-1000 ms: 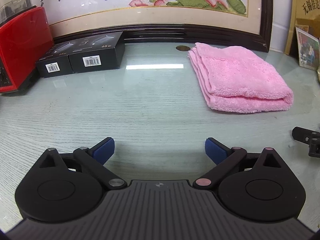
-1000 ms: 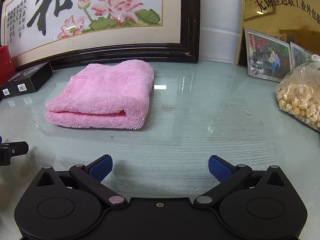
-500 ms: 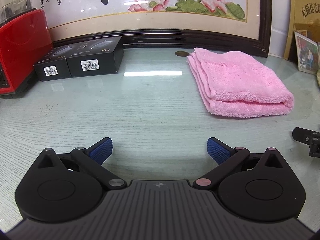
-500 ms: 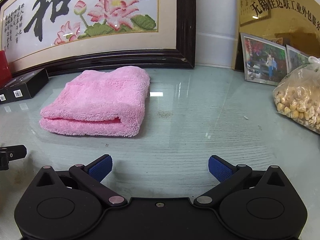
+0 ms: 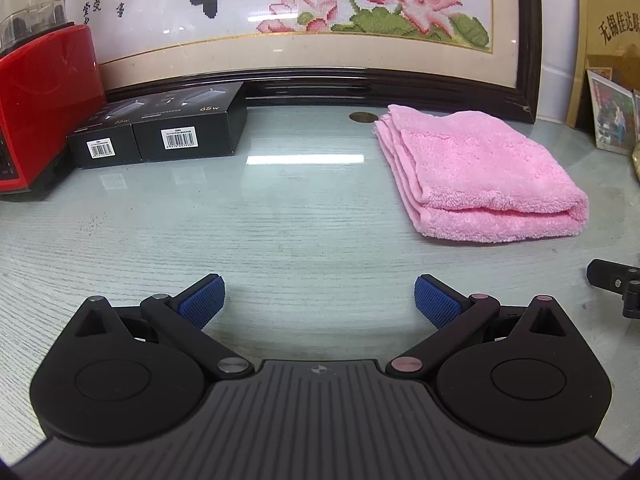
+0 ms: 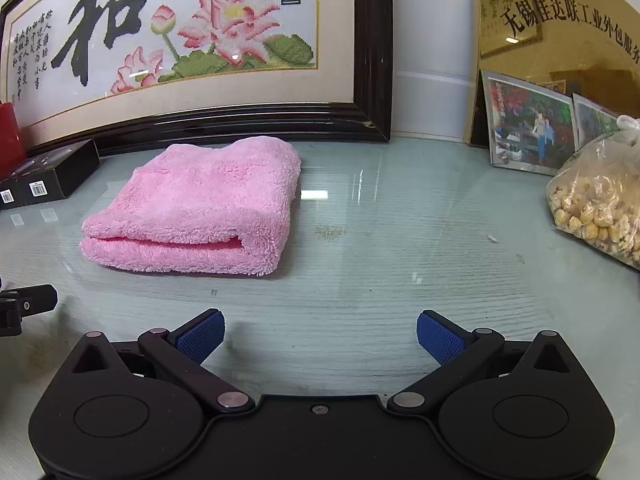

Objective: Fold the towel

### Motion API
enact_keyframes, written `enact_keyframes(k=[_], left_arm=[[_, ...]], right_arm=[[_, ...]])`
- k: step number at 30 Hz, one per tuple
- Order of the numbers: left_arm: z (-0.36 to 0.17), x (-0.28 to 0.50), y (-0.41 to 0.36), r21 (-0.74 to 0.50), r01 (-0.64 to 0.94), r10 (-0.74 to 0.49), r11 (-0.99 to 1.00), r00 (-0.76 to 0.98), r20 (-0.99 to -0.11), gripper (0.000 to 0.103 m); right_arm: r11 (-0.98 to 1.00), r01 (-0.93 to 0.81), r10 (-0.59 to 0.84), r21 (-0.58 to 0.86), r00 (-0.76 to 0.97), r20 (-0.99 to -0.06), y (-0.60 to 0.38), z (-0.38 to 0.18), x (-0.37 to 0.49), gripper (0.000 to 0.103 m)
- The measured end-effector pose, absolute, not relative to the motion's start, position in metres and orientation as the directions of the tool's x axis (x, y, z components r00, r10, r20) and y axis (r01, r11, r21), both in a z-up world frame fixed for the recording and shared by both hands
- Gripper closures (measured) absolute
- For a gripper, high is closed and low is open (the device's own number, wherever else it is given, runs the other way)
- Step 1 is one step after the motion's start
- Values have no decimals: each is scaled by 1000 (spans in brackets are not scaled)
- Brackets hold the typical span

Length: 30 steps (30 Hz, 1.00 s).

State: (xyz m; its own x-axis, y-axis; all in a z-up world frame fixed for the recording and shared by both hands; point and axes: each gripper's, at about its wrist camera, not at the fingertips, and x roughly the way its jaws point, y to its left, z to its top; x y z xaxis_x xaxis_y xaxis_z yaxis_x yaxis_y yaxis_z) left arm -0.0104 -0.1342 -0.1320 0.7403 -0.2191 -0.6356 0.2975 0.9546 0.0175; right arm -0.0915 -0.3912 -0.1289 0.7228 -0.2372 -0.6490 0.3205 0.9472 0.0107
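A pale glass-topped table (image 5: 280,232) with a wood-grain look carries everything. The folded pink towel (image 6: 200,208) lies on it at ten o'clock in the right wrist view — two black boxes (image 5: 160,132) sit at eleven o'clock in the left. A clear bag of yellowish lumps (image 6: 600,208) rests at three o'clock, framed photos (image 6: 528,128) at one.

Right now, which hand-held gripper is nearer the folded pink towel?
Hard to call, perhaps the right. The right hand-held gripper sits just before the towel, which lies ahead-left. The left hand-held gripper has it ahead-right, similarly far. Both are open, neither touching.
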Motion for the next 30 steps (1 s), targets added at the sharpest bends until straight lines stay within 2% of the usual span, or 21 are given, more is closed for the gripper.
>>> enact_keyframes(k=[30], left_arm=[[-133, -10, -133, 10, 295, -222, 955, 742, -633, 0]], right_arm=[[947, 320, -239, 12, 731, -639, -393, -126, -92, 0]])
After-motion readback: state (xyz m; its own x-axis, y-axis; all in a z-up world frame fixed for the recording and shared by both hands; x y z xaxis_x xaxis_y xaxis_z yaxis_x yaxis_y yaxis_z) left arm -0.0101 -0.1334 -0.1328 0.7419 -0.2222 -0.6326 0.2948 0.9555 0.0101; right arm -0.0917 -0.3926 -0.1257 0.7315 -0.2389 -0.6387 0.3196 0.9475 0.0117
